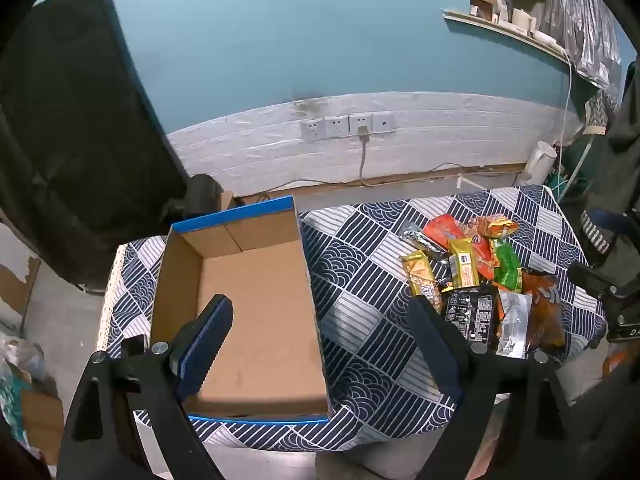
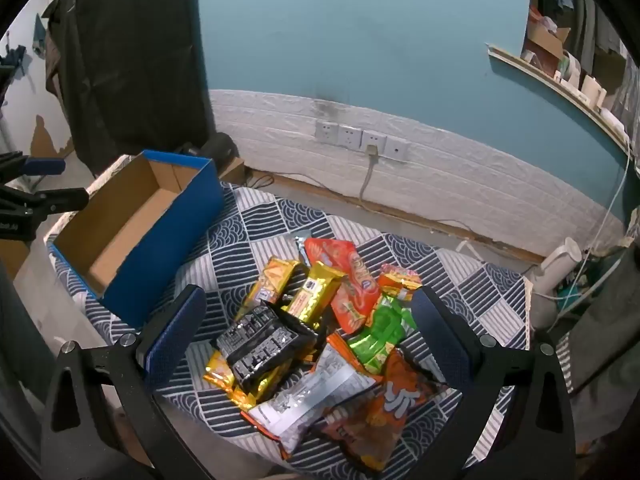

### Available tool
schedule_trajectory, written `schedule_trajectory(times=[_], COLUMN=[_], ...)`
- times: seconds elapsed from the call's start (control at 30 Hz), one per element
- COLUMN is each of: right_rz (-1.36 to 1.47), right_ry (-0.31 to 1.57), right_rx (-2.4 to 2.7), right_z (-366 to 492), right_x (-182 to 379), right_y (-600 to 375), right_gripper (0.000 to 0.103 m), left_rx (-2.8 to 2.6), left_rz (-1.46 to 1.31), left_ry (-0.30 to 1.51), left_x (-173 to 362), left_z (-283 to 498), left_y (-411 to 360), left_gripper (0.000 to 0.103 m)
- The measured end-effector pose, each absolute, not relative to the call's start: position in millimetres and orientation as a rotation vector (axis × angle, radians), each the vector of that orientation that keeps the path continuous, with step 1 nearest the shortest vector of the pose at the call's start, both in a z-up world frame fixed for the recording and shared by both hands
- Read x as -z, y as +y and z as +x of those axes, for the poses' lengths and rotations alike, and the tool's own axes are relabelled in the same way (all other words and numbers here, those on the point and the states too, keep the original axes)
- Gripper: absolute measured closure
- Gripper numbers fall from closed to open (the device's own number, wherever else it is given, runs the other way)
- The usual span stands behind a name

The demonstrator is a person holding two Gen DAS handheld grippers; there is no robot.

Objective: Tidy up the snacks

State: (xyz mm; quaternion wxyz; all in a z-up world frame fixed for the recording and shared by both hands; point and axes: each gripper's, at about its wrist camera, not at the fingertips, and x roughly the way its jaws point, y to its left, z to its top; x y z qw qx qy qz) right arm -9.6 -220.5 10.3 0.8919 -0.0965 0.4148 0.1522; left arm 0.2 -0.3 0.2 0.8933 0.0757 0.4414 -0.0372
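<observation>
The left tongs (image 1: pixel 320 320) hang with fingers spread wide and nothing between them; one blue-padded finger (image 1: pixel 208 344) sits over the box (image 1: pixel 240 300), the other over the cloth (image 1: pixel 360 264) by the edge of the snack pile. The right tongs (image 2: pixel 308 332) are likewise spread wide and grip nothing, poised above the snacks (image 2: pixel 320 340) with a finger on either side of the heap.

The box is cardboard with blue outer walls, open at the top, bare brown inside. It stands on the left part of the patterned navy-and-white cloth. The snacks lie in a loose pile on the right part of the cloth, well apart from the box: a black packet (image 2: pixel 264 344), gold bars (image 2: pixel 316 292), an orange bag (image 2: pixel 352 280), a green packet (image 2: pixel 380 336), a silver-white packet (image 2: pixel 308 400) and a brown-orange bag (image 2: pixel 384 416), overlapping one another.

Behind the table a white-brick wall strip carries a row of sockets (image 1: pixel 346 126), one with a plug and cable. A white kettle (image 1: pixel 538 162) stands at the far right.
</observation>
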Motion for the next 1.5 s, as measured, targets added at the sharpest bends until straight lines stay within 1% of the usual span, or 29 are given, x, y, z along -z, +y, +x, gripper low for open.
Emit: schedule_trajectory(times=[0.27,0.63,1.5], right_rz=[-0.204,-0.206,-0.210], right_ry=[0.863,0.870,0.888], right_rx=[-0.312,-0.316,-0.308], right_z=[-13,-10,-10], right_x=[-9,-9,-5], right_y=[-220,-222,-222], right_gripper=[0.003,0.003,0.003], left_rx=[0.099,0.097,0.106], left_rz=[0.150,0.168,0.165], left_ry=[0.922,0.894,0.915], left_x=[2,-2,2], left_z=[9,-3,-1], left_y=[2,-4,-6], left_gripper=[0.013,0.013,0.013])
